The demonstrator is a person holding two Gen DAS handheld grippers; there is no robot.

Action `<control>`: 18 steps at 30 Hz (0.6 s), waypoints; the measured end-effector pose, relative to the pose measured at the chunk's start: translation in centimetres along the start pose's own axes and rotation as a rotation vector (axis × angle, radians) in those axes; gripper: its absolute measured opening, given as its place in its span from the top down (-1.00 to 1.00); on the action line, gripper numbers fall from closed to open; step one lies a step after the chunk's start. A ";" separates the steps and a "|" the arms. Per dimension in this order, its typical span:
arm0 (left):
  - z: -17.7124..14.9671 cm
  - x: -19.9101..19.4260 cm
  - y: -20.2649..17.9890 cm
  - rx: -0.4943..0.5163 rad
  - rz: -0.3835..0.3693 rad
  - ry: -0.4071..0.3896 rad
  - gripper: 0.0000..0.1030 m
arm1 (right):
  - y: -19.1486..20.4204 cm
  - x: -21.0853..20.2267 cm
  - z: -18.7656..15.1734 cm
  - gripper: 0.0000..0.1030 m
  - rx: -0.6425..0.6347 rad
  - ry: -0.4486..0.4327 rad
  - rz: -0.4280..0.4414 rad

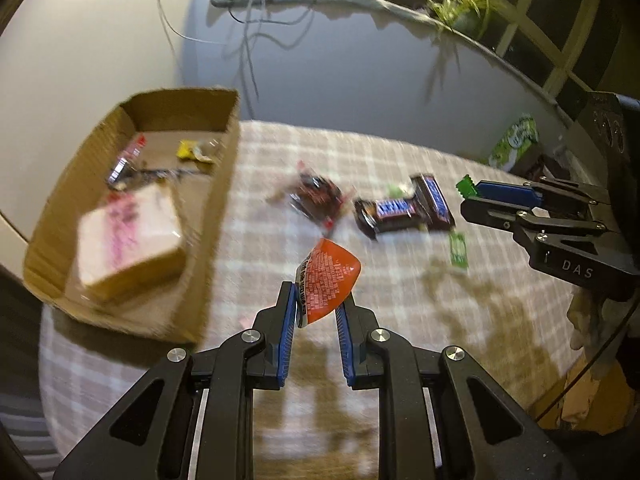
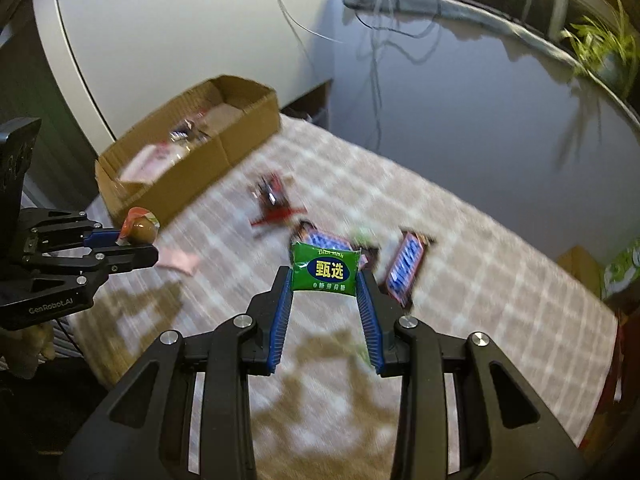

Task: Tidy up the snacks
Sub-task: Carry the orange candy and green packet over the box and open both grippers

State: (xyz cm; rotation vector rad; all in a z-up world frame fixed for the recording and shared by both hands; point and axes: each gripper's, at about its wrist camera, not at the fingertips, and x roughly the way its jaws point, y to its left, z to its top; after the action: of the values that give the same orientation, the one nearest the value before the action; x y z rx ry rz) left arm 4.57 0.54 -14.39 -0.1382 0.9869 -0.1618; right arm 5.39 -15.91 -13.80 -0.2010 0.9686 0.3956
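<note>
Over on the left we have the shallow brown cardboard box (image 1: 216,184) sitting on the worktop with its pale checked cloth (image 1: 400,320), and inside it we can make out a flat pale packet with pink print (image 1: 128,240), a small yellow wrapper (image 1: 192,151) and a shiny dark wrapper (image 1: 124,168), all blurred. Next comes our left gripper (image 1: 318,300), its blue-padded fingers (image 1: 289,320) clamped on an orange sealed snack pouch with white print (image 1: 328,280), which is up off the cloth just beside the box's near corner; from the right wrist view we see that pouch (image 2: 140,226) has a brown rounded snack inside, though we can't tell what it is. A small pink wrapper (image 2: 180,261) lies flat on the cloth near it. Moving to the middle, a red and dark crinkled wrapper (image 1: 318,196) lies on the cloth, apart from the box, and just right of it two brown chocolate bars with blue lettering (image 1: 404,210) rest touching at an angle. A little green sachet (image 1: 458,250) lies just below those bars. Then our right gripper (image 2: 324,280), fingers (image 2: 282,312) pressed on either edge of a green square sachet with a blue oval label (image 2: 325,270), which is held clear of the cloth above the chocolate bars. Far right, a green printed bag (image 1: 516,140) sits at the edge of the worktop, too blurred to read.
</note>
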 end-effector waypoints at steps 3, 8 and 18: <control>0.9 -0.5 1.4 -0.021 0.012 -0.010 0.65 | 1.0 0.4 2.1 0.34 -0.024 -0.019 0.023; 2.3 -1.0 3.6 -0.041 0.033 -0.021 0.64 | 2.6 1.8 5.3 0.34 -0.054 -0.031 0.067; 4.5 -1.4 7.8 -0.094 0.066 -0.039 0.65 | 6.6 4.9 10.7 0.34 -0.138 -0.029 0.137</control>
State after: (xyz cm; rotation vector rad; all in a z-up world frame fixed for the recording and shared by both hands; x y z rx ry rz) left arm 8.14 8.63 -12.26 -0.1940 0.9590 -0.0523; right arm 13.22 -5.18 -11.85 -0.2547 0.9301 0.5904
